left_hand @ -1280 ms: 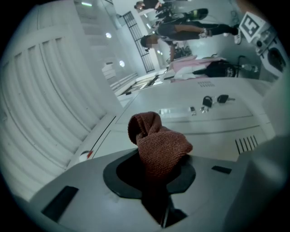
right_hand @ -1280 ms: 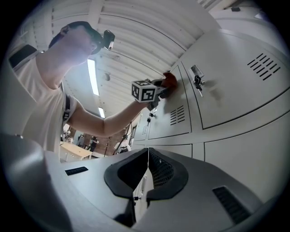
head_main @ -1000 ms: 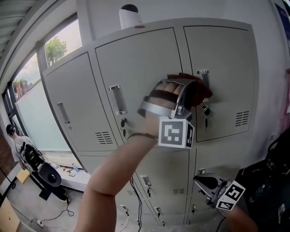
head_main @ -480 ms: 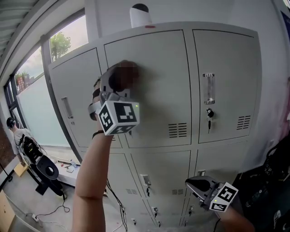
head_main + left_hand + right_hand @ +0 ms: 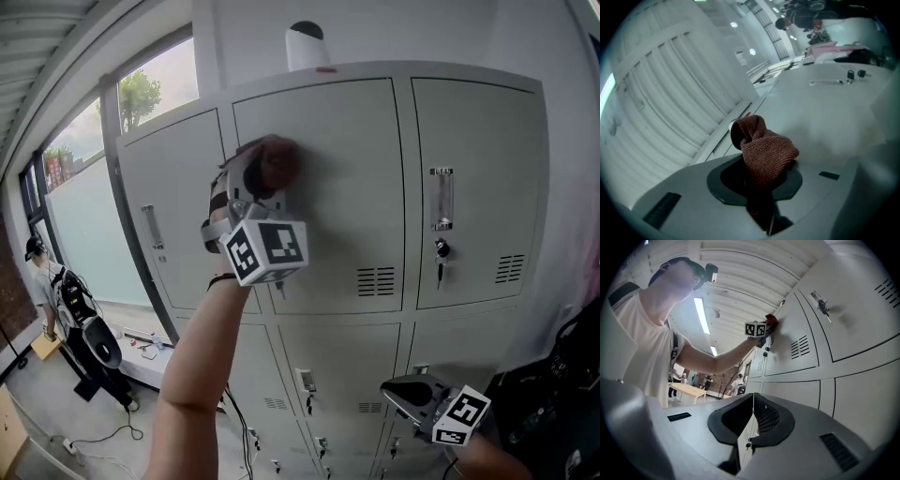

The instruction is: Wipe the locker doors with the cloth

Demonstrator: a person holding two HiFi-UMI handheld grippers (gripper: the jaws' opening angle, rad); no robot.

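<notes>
A bunched brown-red cloth (image 5: 274,161) is pressed against the upper left part of the middle top locker door (image 5: 347,169). My left gripper (image 5: 261,178) is raised to that door and shut on the cloth (image 5: 764,151), which sticks out past the jaws. In the right gripper view the cloth (image 5: 771,321) shows far off at the raised hand. My right gripper (image 5: 405,392) hangs low in front of the lower lockers, jaws closed together with nothing between them (image 5: 753,420).
Grey lockers stand in two rows; the right top door (image 5: 478,187) has a handle (image 5: 442,199) and a key (image 5: 439,255). A white round device (image 5: 307,44) sits on top. A window (image 5: 89,187) is at left, and a person (image 5: 47,291) stands with equipment on the floor.
My left gripper carried the cloth from the right top door leftward onto the middle door, then shifted slightly right and down. The right gripper stayed low.
</notes>
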